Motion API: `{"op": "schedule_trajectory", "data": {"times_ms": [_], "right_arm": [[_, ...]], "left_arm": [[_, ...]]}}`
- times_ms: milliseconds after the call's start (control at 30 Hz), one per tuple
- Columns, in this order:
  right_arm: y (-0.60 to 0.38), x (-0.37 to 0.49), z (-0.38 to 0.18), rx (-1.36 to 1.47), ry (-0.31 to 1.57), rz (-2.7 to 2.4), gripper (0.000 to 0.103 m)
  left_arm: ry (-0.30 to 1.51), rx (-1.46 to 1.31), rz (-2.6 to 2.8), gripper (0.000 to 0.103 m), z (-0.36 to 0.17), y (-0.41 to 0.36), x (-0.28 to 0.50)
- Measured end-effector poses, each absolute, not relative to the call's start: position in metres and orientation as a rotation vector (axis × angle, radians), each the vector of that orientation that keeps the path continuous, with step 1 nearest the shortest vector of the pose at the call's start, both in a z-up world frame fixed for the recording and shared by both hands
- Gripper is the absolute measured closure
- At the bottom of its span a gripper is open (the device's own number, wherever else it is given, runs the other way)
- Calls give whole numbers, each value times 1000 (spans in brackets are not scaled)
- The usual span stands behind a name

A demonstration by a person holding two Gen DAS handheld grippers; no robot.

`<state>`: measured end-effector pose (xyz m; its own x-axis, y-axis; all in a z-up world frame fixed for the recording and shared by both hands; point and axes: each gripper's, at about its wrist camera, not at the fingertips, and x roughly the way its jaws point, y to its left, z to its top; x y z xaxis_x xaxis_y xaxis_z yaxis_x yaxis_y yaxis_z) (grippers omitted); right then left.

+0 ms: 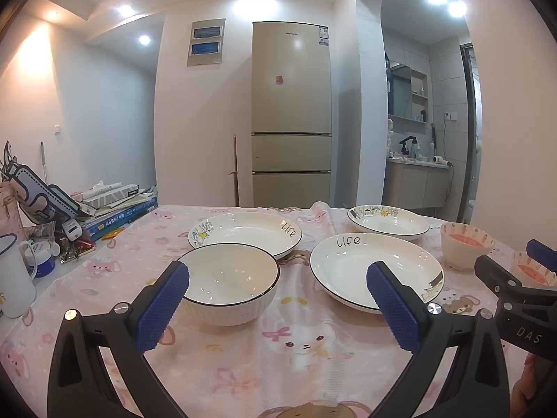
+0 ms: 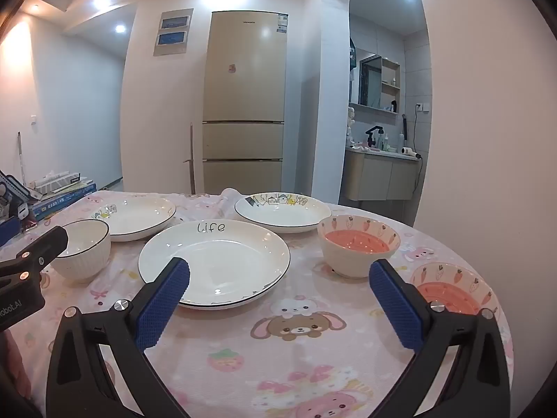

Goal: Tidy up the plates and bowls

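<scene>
Glossy ceramic plates (image 2: 214, 261) — soft matt cloth (image 2: 278, 365), knurled rubbery fingers (image 2: 163, 306).

Tablecloth (image 2: 278, 355): pale pink, printed with cartoon bunnies, brown bears, strawberries, bows.

3 plates, all white with a thin black rim:
- near plate (image 2: 222, 261), black "Life" lettering on the far edge.
- far left plate (image 1: 243, 233), "Life" lettering plus a small bunny drawing with yellow and blue.
- far right plate (image 2: 282, 212), a row of little cartoon animals, some yellow, along the inner rim.

White bowl (image 1: 228, 284): ribbed outside, black rim.

2 carrot bowls (image 2: 358, 244) (image 2: 452, 289): cream outside, orange-pink inside, orange carrots around the rim.

Gripper pads (image 1: 163, 306): blue, dotted texture, on black frames.

Fridge (image 1: 290, 104): champagne gold.

Books (image 1: 118, 216): blue covers.
</scene>
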<state>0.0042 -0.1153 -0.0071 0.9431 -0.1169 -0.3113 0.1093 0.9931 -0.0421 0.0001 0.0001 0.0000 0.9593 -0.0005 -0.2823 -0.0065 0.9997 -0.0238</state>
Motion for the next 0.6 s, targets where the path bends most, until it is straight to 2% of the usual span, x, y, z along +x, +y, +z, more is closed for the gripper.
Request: {"op": "schedule_trajectory", "data": {"times_ms": [600], "right_arm": [[-115,7,-7,-32,336,-118,0]], "left_arm": [[284,-23,3,0,0,0,0]]}}
